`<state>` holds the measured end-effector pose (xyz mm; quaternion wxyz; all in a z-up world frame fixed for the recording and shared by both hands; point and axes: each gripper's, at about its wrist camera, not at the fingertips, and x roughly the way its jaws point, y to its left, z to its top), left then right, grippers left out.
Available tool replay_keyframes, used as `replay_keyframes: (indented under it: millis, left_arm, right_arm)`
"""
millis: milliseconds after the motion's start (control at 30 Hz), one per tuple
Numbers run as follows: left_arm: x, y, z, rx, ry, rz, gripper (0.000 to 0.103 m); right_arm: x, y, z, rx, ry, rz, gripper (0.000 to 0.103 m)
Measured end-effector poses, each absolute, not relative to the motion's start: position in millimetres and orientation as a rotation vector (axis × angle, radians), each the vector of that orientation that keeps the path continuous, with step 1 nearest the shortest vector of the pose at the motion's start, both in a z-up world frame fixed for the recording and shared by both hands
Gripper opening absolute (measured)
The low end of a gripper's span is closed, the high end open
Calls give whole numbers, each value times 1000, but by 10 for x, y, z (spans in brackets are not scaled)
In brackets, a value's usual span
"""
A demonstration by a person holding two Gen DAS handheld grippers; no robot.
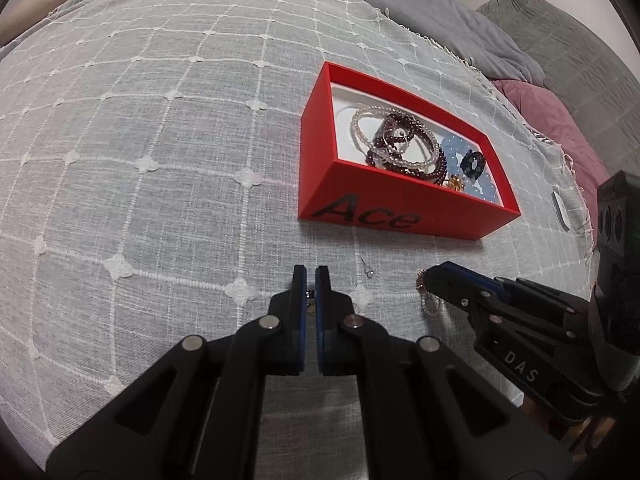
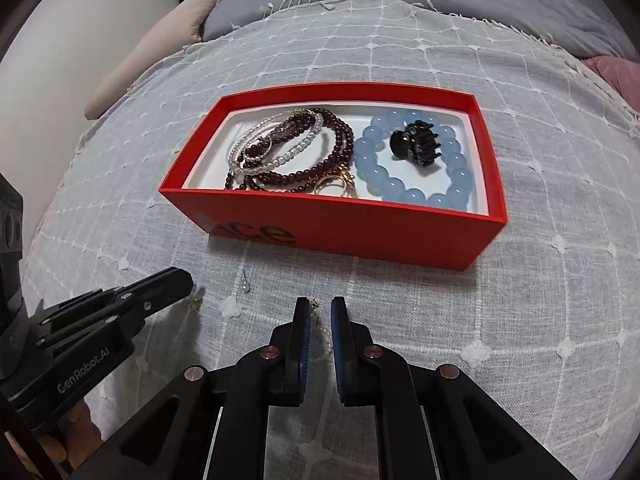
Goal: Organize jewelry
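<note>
The red box (image 2: 344, 228) sits on the grey checked cloth (image 1: 160, 160) and holds a blue bead bracelet (image 2: 416, 192), dark red beads (image 2: 312, 172), clear bead strands (image 1: 372, 120), a gold ring (image 2: 334, 186) and a black hair clip (image 2: 416, 148). In front of the box, the left gripper (image 1: 311, 276) is clenched on a small dark-and-gold piece (image 1: 310, 300) between its pads. Beside it the right gripper (image 2: 320, 304) stands slightly parted around a gold and pearl earring (image 2: 320, 320); whether its pads press on it I cannot tell. A pearl pin (image 1: 368, 270) lies loose between grippers and box.
</note>
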<state>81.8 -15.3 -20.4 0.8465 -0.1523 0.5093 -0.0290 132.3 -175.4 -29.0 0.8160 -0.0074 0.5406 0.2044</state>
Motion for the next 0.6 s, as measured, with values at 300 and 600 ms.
replay_keyframes:
  millis: [300, 600]
  left_arm:
    - [797, -141, -159, -324, 1063, -65, 5]
    - [800, -142, -128, -328, 1057, -67, 5]
  right_arm:
    - [1336, -1497, -371, -91, 1129, 437, 9]
    - [1248, -1473, -333, -103, 1107, 445, 6]
